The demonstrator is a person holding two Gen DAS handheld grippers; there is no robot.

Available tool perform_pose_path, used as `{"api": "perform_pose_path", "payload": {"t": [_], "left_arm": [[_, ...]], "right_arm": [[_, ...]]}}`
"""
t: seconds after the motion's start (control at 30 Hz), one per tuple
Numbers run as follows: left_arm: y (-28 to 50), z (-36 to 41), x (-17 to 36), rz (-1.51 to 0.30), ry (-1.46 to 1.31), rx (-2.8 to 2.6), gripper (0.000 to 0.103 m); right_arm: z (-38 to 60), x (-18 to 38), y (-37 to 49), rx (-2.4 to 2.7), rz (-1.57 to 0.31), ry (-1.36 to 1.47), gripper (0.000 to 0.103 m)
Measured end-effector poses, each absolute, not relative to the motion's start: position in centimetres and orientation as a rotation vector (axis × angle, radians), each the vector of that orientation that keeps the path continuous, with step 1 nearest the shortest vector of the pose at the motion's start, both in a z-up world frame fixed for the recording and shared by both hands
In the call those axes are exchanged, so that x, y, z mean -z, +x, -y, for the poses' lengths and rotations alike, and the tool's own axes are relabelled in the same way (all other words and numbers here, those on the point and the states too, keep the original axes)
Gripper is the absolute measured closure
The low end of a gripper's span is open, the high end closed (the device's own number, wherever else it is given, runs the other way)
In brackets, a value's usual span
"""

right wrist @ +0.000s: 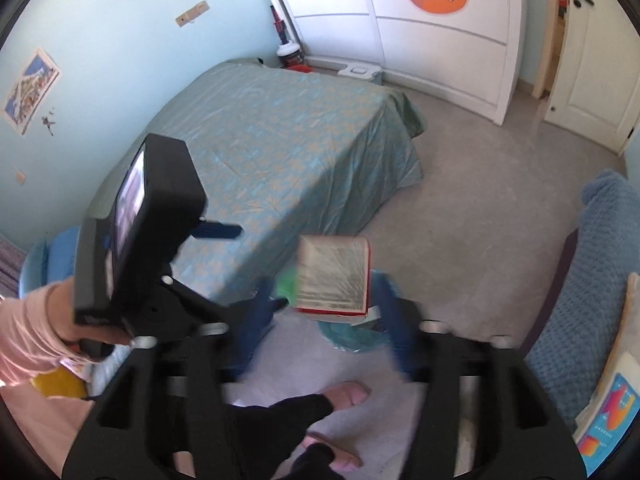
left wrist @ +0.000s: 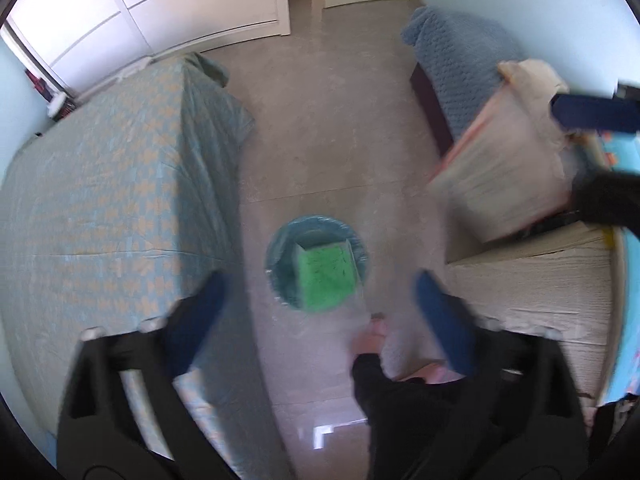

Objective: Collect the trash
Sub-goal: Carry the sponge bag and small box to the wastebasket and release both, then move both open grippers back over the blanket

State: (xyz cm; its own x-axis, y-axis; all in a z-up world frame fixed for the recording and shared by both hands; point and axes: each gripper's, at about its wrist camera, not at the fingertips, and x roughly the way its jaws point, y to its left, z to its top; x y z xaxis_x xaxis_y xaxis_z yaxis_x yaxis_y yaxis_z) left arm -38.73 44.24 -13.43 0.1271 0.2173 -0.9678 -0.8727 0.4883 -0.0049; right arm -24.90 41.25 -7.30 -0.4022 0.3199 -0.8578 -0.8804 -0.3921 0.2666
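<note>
The left gripper, fingers wide apart and empty, pointed down over the bin holding a green box, while the right gripper, fingers apart, apparently had a red-edged box falling free binward.

A box, seemingly loose, between the open right gripper fingers.

Bright daylight; motion blur; fisheye bending, dark corners

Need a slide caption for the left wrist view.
Open left gripper above the lined bin holding a green box.
</note>
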Motion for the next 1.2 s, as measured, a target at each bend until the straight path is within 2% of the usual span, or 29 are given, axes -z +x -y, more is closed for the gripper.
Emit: {"api": "perform_pose_path", "payload": {"t": [0.13,0.67,1.2], "left_arm": [[-38.7,-44.1,14.1,-1.23,-0.666,-0.891,0.007],[-37.7,-43.3,13.4,-1.21,-0.651,-0.848,0.007],[-29.9,-40.3,11.1,-1.222,-0.466,-0.647,0.007]], "right_arm": [[-41.6,7.1,-24.7,-1.872,-0.936,-0.924,0.029],[-39.8,6.4,-20.8,-1.748,-0.962,-0.842,0.029],[-32.8,4.9,-13.5,-1.52,-0.979,-0.634,0.029]]}}
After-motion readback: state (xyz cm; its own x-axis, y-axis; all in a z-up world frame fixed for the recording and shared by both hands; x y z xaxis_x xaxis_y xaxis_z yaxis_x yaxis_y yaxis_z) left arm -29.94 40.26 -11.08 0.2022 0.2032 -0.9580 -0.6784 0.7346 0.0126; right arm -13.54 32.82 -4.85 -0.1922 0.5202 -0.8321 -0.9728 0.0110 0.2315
